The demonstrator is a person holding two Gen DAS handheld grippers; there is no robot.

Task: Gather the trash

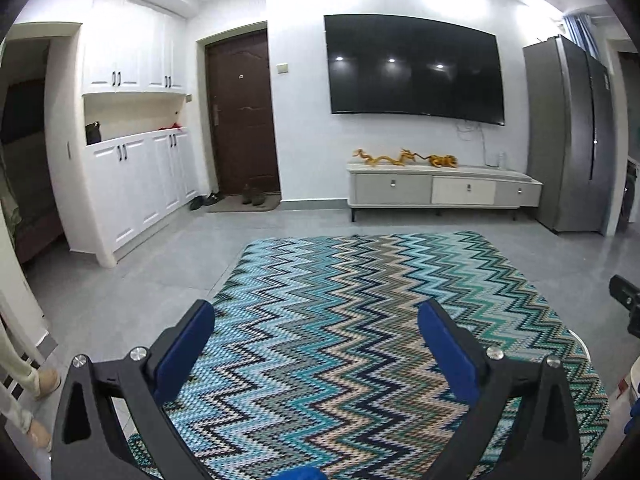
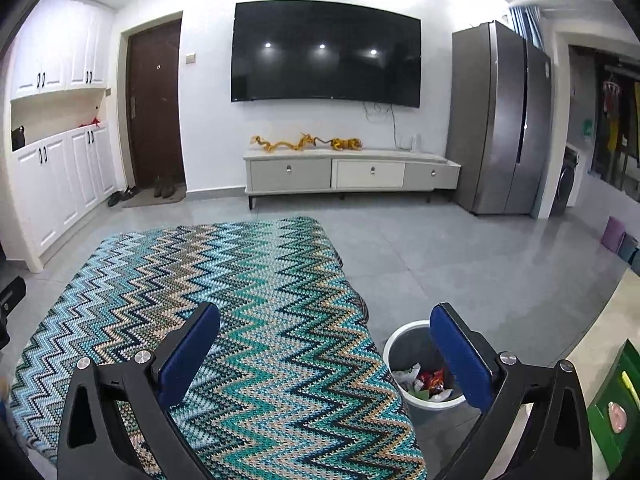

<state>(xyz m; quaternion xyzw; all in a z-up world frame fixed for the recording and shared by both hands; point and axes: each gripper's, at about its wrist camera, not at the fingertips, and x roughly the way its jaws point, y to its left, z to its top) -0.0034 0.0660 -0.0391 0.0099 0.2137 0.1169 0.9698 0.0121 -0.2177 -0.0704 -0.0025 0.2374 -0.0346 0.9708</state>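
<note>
Both jaws gape wide with nothing between them: the left hand-held gripper (image 1: 316, 332) and the right hand-held gripper (image 2: 326, 334) hang over the zigzag-clothed worktop (image 2: 256, 320). Just beside the worktop's right edge, the grey bin (image 2: 412, 340) on the floor holds the trash (image 2: 428, 382).

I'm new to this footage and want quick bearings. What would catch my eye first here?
The zigzag cloth in teal, blue and beige fills the foreground under both open grippers, with nothing lying on it. On the far wall hangs a big dark television above a low cabinet topped with golden dragon figures. Beside the cloth's right edge, on the floor, stands a grey bin with wrappers inside.
</note>
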